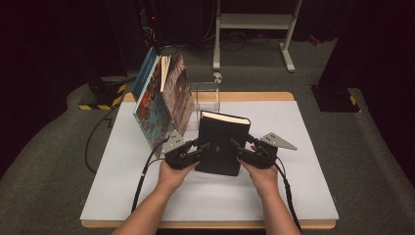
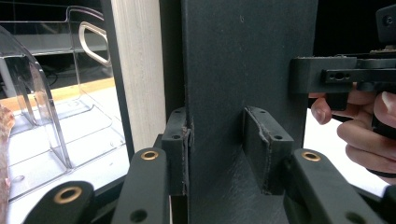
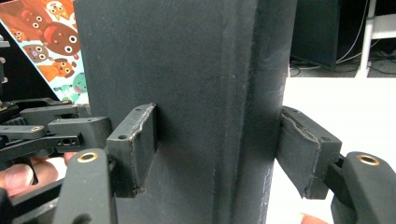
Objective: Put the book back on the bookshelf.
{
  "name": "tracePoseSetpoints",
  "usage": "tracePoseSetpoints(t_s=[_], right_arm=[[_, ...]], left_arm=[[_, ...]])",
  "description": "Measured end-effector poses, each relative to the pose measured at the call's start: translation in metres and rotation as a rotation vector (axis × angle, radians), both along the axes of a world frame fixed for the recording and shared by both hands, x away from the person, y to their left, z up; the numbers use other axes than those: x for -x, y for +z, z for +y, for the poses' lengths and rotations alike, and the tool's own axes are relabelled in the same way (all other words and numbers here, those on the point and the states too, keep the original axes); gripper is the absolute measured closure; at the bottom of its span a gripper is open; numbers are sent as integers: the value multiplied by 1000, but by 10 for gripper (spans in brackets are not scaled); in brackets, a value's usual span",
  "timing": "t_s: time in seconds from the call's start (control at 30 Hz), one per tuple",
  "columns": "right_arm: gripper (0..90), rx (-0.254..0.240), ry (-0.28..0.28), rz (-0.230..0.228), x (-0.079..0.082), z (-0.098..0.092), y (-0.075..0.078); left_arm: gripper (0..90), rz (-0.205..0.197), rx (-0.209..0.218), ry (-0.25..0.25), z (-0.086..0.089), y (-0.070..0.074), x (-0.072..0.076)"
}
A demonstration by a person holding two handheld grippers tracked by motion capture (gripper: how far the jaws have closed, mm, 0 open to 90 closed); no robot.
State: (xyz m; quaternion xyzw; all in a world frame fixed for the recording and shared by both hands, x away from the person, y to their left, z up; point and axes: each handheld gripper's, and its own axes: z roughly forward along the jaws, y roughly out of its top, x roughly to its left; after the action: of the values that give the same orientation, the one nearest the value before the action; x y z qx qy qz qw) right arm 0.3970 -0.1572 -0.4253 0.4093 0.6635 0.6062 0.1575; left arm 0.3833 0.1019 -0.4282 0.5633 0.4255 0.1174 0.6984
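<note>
A black hardcover book (image 1: 220,139) stands upright on the white table top (image 1: 293,186), its cream page edge on top. My left gripper (image 1: 203,146) is shut on the book's left side and my right gripper (image 1: 238,146) on its right side. In the left gripper view the pads (image 2: 264,149) lie against the black cover (image 2: 243,60), with the cream pages (image 2: 137,70) just to the left. The right gripper view has one pad (image 3: 135,144) on each side of the book (image 3: 177,60), both touching it. A hand holds each gripper from below.
Colourful picture books (image 1: 154,105) lean to the left behind the left gripper. Beside them stands a clear plastic rack (image 1: 208,95), which is also seen at left in the left gripper view (image 2: 51,116). A metal frame (image 1: 254,22) stands on the floor beyond the table.
</note>
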Motion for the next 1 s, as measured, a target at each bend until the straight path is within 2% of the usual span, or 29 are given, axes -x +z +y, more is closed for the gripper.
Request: tracePoseSetpoints(t_s=[0.53, 0.8, 0.9, 1.0], right_arm=[[330, 25, -22, -69, 21, 5, -2], [338, 17, -12, -94, 34, 5, -3], [338, -7, -3, -95, 37, 4, -4], [336, 7, -1, -114, 42, 6, -5]], left_arm=[[587, -15, 2, 8, 2, -5, 14], [562, -23, -21, 8, 7, -9, 24], [559, -37, -27, 14, 8, -11, 29], [556, -44, -37, 15, 10, -12, 33]])
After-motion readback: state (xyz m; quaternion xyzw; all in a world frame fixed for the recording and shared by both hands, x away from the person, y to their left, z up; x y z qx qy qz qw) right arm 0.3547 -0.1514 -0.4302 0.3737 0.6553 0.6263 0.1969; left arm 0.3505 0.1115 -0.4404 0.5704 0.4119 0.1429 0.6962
